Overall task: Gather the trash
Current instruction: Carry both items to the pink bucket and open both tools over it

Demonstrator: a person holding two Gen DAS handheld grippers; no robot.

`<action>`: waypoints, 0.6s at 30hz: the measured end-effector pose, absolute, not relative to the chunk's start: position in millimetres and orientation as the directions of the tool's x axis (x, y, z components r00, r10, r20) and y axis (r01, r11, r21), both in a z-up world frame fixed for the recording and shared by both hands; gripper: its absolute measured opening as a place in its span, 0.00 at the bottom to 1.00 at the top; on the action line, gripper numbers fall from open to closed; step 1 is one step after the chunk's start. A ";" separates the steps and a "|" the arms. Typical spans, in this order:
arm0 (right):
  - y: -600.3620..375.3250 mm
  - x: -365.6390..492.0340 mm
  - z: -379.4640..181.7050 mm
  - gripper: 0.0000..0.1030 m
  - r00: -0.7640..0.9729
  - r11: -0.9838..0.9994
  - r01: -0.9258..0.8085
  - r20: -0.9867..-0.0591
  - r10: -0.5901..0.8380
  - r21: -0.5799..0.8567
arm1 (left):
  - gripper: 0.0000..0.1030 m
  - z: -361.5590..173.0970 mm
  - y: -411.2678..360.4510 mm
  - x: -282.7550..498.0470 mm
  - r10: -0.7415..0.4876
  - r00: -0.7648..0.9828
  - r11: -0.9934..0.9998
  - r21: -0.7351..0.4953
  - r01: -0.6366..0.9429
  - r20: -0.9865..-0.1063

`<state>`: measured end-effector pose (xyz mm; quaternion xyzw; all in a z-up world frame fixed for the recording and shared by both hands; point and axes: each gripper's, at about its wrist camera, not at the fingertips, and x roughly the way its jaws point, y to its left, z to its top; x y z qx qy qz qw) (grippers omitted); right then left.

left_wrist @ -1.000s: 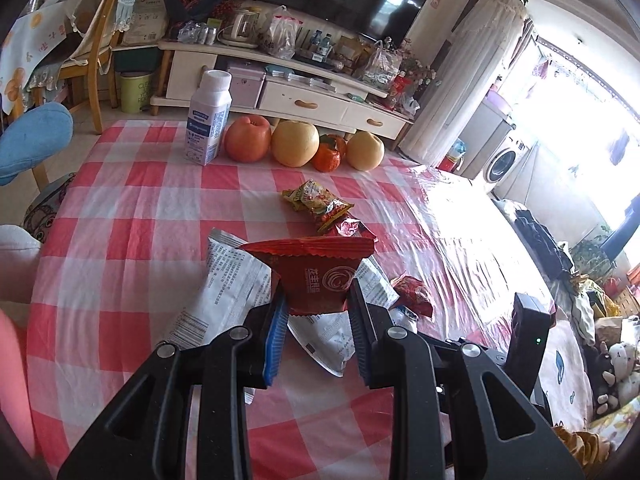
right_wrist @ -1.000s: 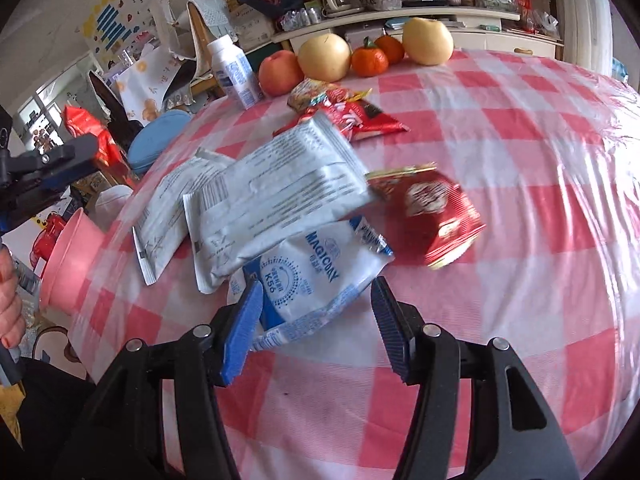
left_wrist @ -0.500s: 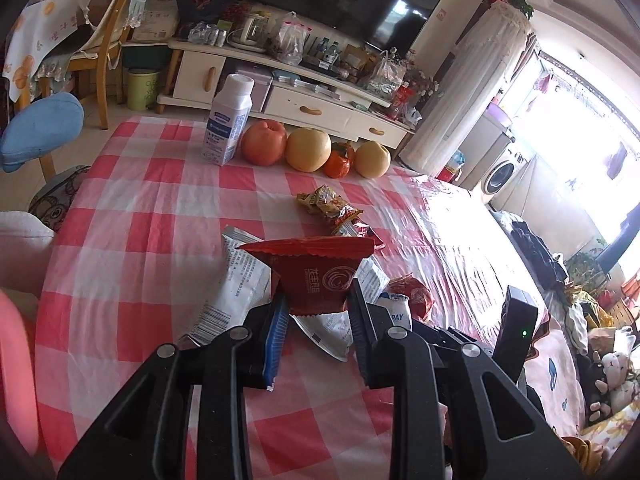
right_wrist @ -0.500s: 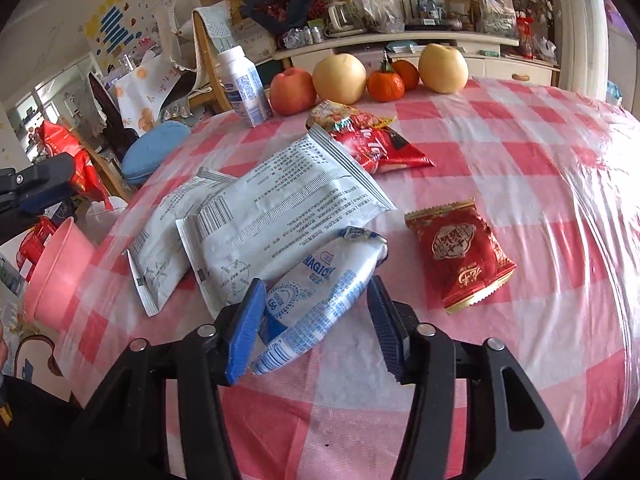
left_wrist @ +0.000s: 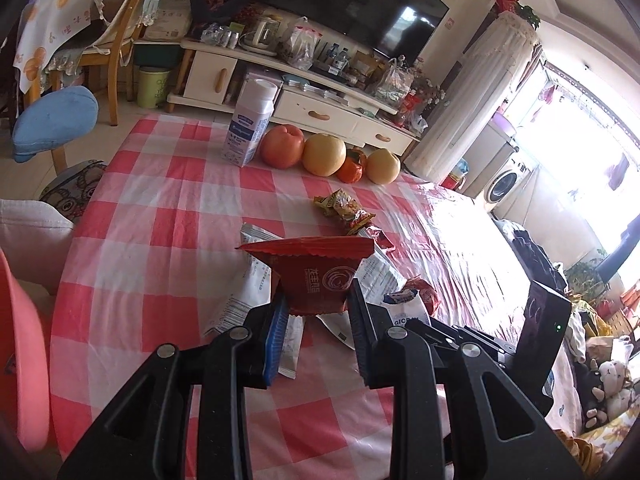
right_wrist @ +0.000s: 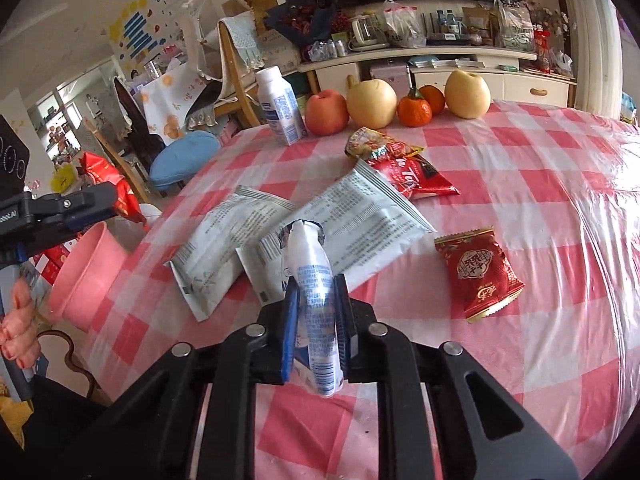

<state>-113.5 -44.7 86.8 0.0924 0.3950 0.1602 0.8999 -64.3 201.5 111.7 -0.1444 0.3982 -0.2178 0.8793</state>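
My left gripper [left_wrist: 316, 316] is shut on a red snack wrapper [left_wrist: 316, 272] and holds it above the checked table, beside the pink bin [left_wrist: 20, 360]. It also shows at the left of the right wrist view [right_wrist: 108, 200], over the pink bin [right_wrist: 88, 276]. My right gripper [right_wrist: 316, 312] is shut on a white and blue pouch [right_wrist: 312, 280], lifted off the table. Two grey-white packets [right_wrist: 360, 224] lie ahead. A red candy wrapper [right_wrist: 480, 272] lies to the right. A red and a yellow wrapper [right_wrist: 400, 164] lie further back.
A white bottle [right_wrist: 280, 108], an apple [right_wrist: 326, 112], two pears [right_wrist: 370, 104] and oranges [right_wrist: 414, 110] stand along the table's far edge. A blue-cushioned chair [left_wrist: 52, 120] stands at the left. A TV cabinet [left_wrist: 300, 100] lies beyond.
My right gripper closed on the white and blue pouch and lifted it off the table. My left gripper kept hold of the red wrapper and drew back and up.
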 end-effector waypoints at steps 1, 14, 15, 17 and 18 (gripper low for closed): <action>-42.3 -114.5 90.0 0.18 0.639 0.930 -0.222 -0.677 0.365 0.292 | 0.30 112.0 203.7 -64.8 -0.498 0.590 0.863 -0.430 0.266 -0.636; 47.0 -109.2 154.6 0.18 0.606 0.816 -0.436 -0.547 0.577 0.379 | 0.30 127.6 278.2 -79.5 -0.443 0.688 0.862 -0.483 0.152 -0.575; 56.7 -108.2 158.8 0.18 0.597 0.803 -0.455 -0.538 0.596 0.385 | 0.30 129.1 288.2 -81.1 -0.429 0.700 0.864 -0.486 0.133 -0.571; 84.2 -104.2 168.8 0.18 0.566 0.766 -0.504 -0.516 0.643 0.400 | 0.30 131.5 312.5 -84.8 -0.387 0.728 0.868 -0.490 0.081 -0.565; 100.3 -101.5 173.2 0.18 0.545 0.741 -0.531 -0.504 0.670 0.411 | 0.30 131.7 321.4 -85.6 -0.371 0.737 0.869 -0.491 0.061 -0.565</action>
